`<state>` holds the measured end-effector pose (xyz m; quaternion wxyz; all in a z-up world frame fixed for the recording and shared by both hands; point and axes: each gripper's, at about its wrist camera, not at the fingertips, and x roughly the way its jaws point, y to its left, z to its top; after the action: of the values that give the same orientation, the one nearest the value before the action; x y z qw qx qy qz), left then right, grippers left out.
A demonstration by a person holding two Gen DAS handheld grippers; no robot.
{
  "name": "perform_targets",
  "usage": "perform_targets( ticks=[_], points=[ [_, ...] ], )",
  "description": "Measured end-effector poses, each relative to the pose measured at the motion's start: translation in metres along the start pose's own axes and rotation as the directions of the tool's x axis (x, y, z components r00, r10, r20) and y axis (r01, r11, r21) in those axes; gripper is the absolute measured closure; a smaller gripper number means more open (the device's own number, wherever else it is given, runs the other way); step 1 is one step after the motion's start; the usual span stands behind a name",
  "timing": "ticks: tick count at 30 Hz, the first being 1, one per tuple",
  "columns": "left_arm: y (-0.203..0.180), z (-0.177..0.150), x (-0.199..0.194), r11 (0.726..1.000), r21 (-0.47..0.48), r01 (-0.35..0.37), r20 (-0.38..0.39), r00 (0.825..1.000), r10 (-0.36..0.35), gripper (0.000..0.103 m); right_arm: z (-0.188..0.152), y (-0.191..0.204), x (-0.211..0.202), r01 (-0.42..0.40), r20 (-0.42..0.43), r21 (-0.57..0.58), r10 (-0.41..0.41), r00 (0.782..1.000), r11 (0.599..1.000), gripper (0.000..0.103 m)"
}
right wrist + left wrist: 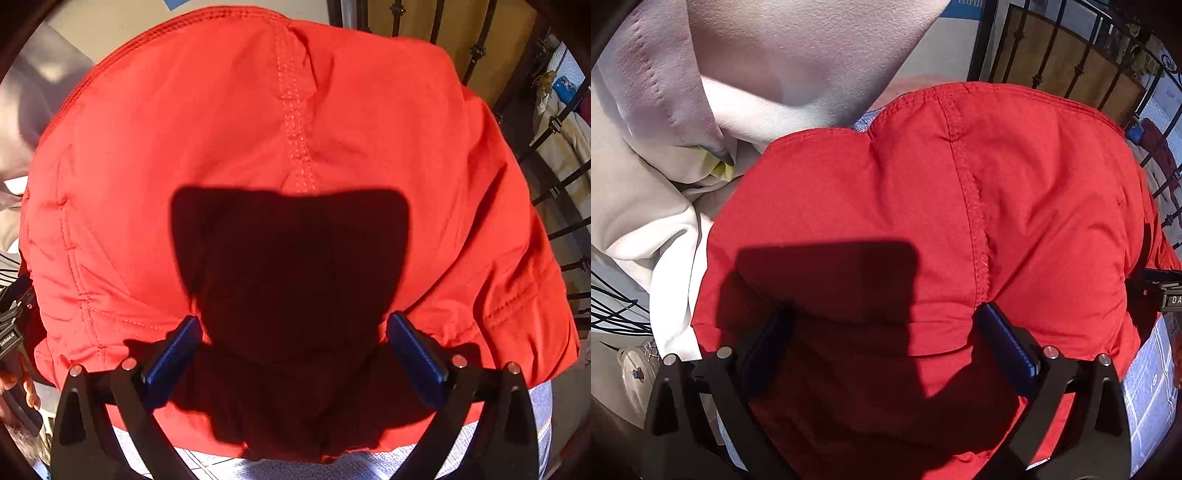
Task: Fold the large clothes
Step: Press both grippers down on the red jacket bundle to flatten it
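The red garment (923,221) fills both views, so we cannot see most of the blue-patterned surface (207,467) beneath it. Our left gripper (886,325) and right gripper (295,332) both hang spread wide above it, grasping nothing. White cloth (657,206) crowds the left; black railings (554,147) hem the right.

Garment (923,221) on a patterned sheet (1148,398), cloth heap (665,155) to its left, railing (1071,62) behind
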<state>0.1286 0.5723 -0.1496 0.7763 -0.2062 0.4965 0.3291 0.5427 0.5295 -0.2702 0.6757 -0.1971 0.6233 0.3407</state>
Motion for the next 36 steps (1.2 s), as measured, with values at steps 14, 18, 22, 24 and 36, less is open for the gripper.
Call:
perform_targets(
  ticks=[14, 18, 22, 24, 36],
  points=[
    [-0.007, 0.004, 0.005, 1.0, 0.027, 0.001, -0.036, 0.999, 0.0, 0.004, 0.021, 0.021, 0.026, 0.101, -0.12, 0.036, -0.096, 0.988, 0.994, 0.004],
    [-0.006, 0.007, 0.016, 0.999, 0.028, 0.032, -0.073, 0.997, -0.03, 0.004, 0.033, 0.025, 0.037, 0.13, -0.171, 0.043, -0.121, 0.978, 0.991, 0.004],
    [-0.006, 0.01, 0.027, 0.998, 0.036, 0.052, -0.088, 0.995, -0.049, 0.004, 0.042, 0.026, 0.048, 0.145, -0.185, 0.048, -0.134, 0.973, 0.988, 0.003],
    [-0.007, 0.011, 0.03, 0.998, 0.045, 0.051, -0.091, 0.995, -0.047, 0.004, 0.045, 0.029, 0.052, 0.159, -0.183, 0.05, -0.147, 0.972, 0.986, 0.003],
    [-0.014, 0.014, -0.071, 0.999, 0.036, -0.03, 0.043, 0.999, 0.029, 0.004, 0.04, 0.058, -0.036, 0.041, 0.01, 0.11, -0.043, 0.999, 0.993, 0.005]
  ],
)
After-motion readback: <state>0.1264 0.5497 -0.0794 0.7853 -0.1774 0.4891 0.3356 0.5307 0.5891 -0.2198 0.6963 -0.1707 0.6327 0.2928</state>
